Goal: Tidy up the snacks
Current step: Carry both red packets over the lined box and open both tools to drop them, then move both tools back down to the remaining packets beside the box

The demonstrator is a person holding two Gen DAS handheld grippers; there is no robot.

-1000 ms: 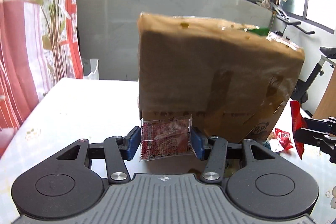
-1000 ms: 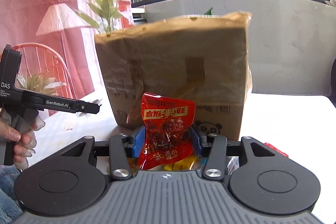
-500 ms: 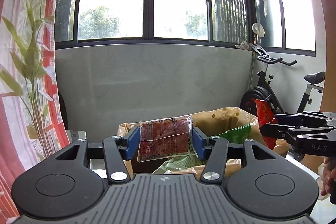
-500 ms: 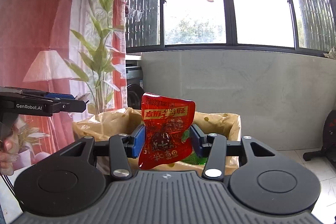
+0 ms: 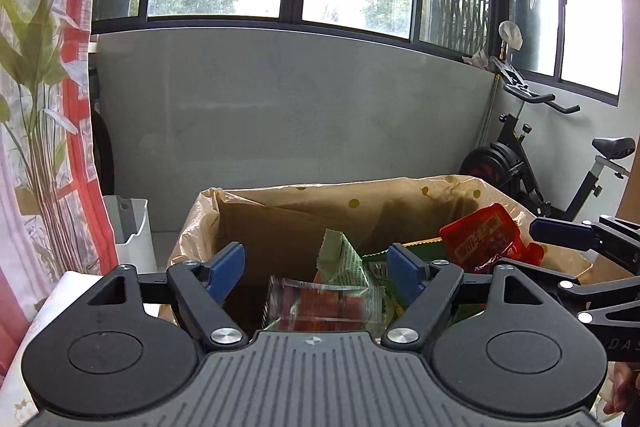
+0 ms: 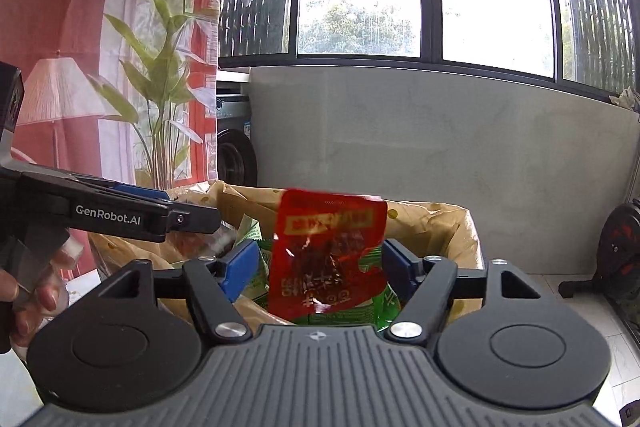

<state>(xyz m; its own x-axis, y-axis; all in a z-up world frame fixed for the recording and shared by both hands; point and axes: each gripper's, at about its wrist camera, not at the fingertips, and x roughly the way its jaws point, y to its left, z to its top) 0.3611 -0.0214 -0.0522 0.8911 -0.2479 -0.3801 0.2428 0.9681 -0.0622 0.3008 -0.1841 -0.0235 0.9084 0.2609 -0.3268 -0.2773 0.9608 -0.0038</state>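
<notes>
A brown cardboard box (image 5: 280, 223) lined with plastic stands open below both grippers, with green snack packs (image 5: 340, 259) inside. My left gripper (image 5: 316, 267) is open above the box; a clear packet of red snacks (image 5: 316, 307), blurred, drops below its blue pads into the box. My right gripper (image 6: 316, 267) is open too; a red snack pouch (image 6: 328, 251) falls between its pads, which stand apart from it. The pouch (image 5: 484, 239) also shows in the left wrist view beside the right gripper's fingers (image 5: 568, 229). The box rim (image 6: 436, 223) shows in the right wrist view.
A grey low wall with windows stands behind the box. An exercise bike (image 5: 560, 163) is at the right. A white bin (image 5: 132, 227) and a red-patterned curtain (image 5: 48, 147) are at the left. The table edge (image 5: 60, 291) shows at lower left. A washing machine (image 6: 236, 155) stands beyond.
Both grippers rose from the table to above the box, then opened. The clear packet and the red pouch have left the pads and are dropping into the box.
</notes>
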